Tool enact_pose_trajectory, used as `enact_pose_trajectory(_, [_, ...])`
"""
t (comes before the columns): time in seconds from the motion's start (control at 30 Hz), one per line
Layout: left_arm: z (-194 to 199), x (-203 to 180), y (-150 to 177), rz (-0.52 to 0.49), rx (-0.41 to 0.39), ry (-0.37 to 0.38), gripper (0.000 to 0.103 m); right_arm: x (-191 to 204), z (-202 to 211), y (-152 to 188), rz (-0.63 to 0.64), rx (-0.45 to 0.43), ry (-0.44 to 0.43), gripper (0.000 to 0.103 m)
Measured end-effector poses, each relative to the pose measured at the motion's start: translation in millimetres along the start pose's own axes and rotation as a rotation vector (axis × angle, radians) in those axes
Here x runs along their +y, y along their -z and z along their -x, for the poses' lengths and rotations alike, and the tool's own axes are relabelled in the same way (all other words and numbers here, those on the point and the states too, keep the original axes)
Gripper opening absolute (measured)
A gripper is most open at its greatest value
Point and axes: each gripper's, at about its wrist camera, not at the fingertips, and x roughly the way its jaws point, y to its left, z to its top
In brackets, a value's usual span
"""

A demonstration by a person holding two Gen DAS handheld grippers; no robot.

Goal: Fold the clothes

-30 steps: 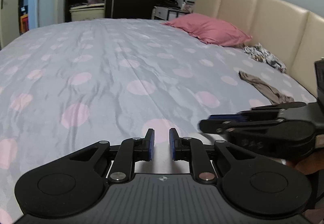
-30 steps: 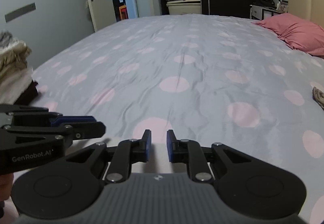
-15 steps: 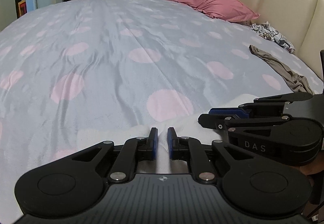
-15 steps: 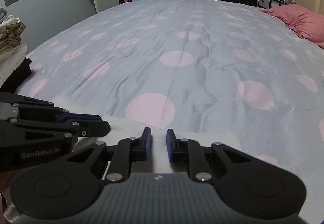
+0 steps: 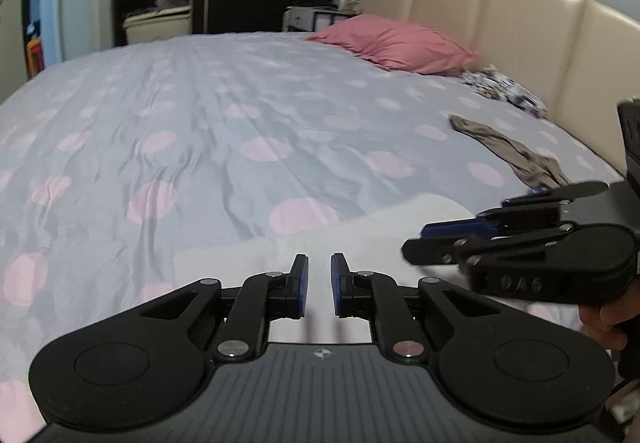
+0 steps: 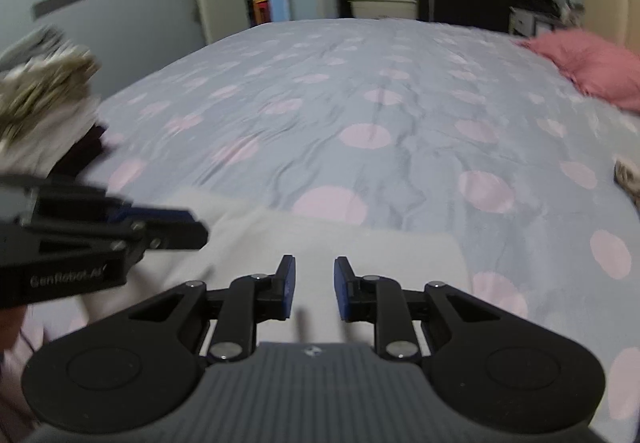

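Note:
A white folded cloth point(image 5: 360, 231) lies flat on the grey bedspread with pink dots point(image 5: 200, 123), close to the near edge. My left gripper point(image 5: 319, 263) hovers just above the cloth's near part, open by a narrow gap, with nothing between its blue pads. In the right wrist view the same cloth point(image 6: 360, 247) lies under my right gripper point(image 6: 315, 263), which is open a little wider and also empty. Each gripper shows side-on in the other's view: the right gripper point(image 5: 412, 251) and the left gripper point(image 6: 200, 231), with its jaws close together.
A brown garment point(image 5: 520, 159) and a patterned garment point(image 5: 504, 91) lie at the right near the beige headboard point(image 5: 500, 23). A pink pillow point(image 5: 396, 43) sits at the far right. A blurred pile of clothes point(image 6: 36, 95) stands at the left bed edge.
Both grippers have lifted and tilted up off the white cloth, so more of it shows lying flat. The right gripper's jaws have spread slightly.

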Motion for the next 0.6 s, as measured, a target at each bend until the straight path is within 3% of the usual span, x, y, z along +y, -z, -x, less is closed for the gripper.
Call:
enact_pose_trajectory(0.33, [15.1, -23.2, 38.4, -0.021, 0.075, -0.015, 0.010, 27.2, 20.0, 37.1, 0.071, 0.072, -0.011, 0.024])
enact_pose_trajectory(0.5, [0.9, -19.8, 50.9, -0.005, 0.190, -0.026, 0.010, 27.8, 10.2, 55.2, 0.074, 0.126, -0.012, 0.023])
enact_pose_trajectory(0.6, [-1.5, -18.3, 54.3, 0.002, 0.207, -0.021, 0.010, 28.5, 10.1, 59.9, 0.091, 0.120, -0.010, 0.023])
